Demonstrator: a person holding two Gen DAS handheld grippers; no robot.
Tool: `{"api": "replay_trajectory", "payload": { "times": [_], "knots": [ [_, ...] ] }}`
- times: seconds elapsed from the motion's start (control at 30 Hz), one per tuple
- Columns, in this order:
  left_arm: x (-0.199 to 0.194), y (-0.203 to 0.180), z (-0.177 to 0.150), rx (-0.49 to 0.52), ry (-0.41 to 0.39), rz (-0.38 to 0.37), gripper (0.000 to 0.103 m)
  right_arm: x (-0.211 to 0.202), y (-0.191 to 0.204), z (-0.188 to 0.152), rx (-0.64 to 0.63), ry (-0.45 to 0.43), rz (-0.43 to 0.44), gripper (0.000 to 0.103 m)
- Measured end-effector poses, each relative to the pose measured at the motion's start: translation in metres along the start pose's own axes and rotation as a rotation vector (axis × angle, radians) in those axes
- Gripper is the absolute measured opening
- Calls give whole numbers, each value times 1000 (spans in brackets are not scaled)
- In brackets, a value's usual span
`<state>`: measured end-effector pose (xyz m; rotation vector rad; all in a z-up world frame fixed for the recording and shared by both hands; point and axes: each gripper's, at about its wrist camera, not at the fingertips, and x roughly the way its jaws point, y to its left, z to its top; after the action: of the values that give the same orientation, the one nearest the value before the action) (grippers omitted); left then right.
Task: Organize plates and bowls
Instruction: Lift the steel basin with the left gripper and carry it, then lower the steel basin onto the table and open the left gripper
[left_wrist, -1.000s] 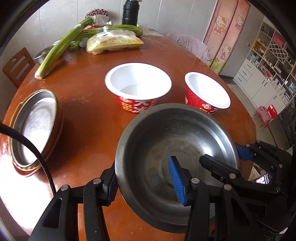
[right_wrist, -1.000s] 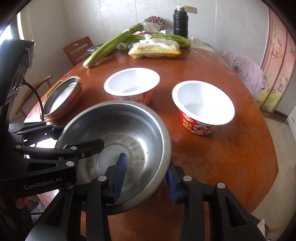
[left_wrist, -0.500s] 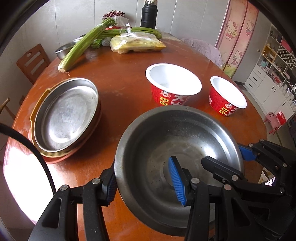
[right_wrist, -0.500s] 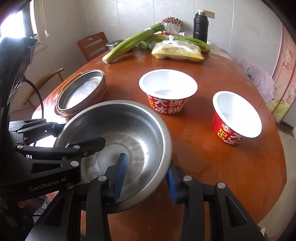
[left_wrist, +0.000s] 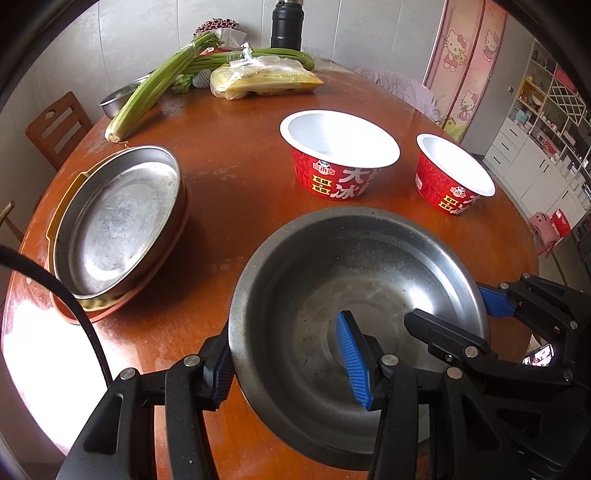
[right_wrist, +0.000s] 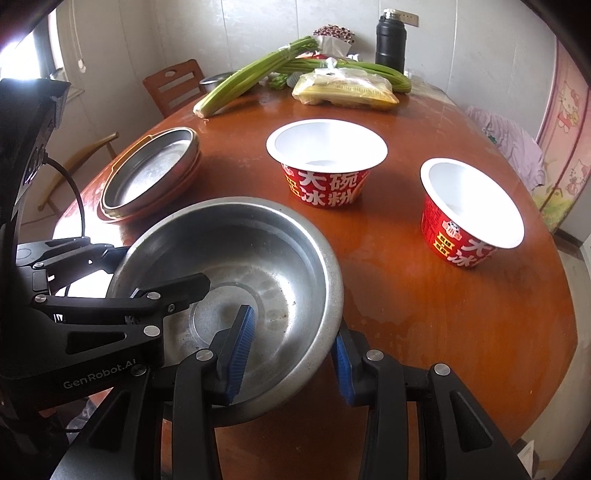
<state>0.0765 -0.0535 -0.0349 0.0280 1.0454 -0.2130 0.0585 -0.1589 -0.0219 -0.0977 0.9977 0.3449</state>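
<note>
Big metal bowl (left_wrist: 354, 280) up near the front edge of the brown table (left_wrist: 240, 177), gripped on both sides. Left gripper (left_wrist: 288, 365) fingers (left_wrist: 351, 363) pinching its left rim, right gripper (right_wrist: 290, 356) fingers (right_wrist: 238, 343) pinching its right rim. Behind, two red cups (right_wrist: 327, 162) well apart, stacked metal plates (left_wrist: 114, 221) on the left, green stalks (right_wrist: 255, 77) far back.

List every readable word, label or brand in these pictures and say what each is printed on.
"GenRobot.AI": on the left tongs' black body.
"大碗冰粉": on the larger red bowl.
"大冰": partly visible on the smaller red bowl.
Small yellow labels on both bowls: too small to read.
</note>
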Motion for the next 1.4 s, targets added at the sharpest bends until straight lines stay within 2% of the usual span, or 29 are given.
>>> {"api": "replay_trajectory", "payload": {
  "times": [0.7, 0.87, 1.1, 1.4],
  "knots": [
    [2, -6, -1, 12, 2, 32, 52, 2, -7, -3, 27, 13, 45, 42],
    [0, -6, -1, 13, -9, 37, 56, -1, -11, -3, 53, 8, 79, 42],
    [-5, -3, 1, 5, -19, 48, 59, -4, -15, -3, 69, 1, 69, 42],
    [-21, 7, 10, -25, -49, 72, 62, -17, -28, 15, 106, -44, 55, 46]
  ]
}}
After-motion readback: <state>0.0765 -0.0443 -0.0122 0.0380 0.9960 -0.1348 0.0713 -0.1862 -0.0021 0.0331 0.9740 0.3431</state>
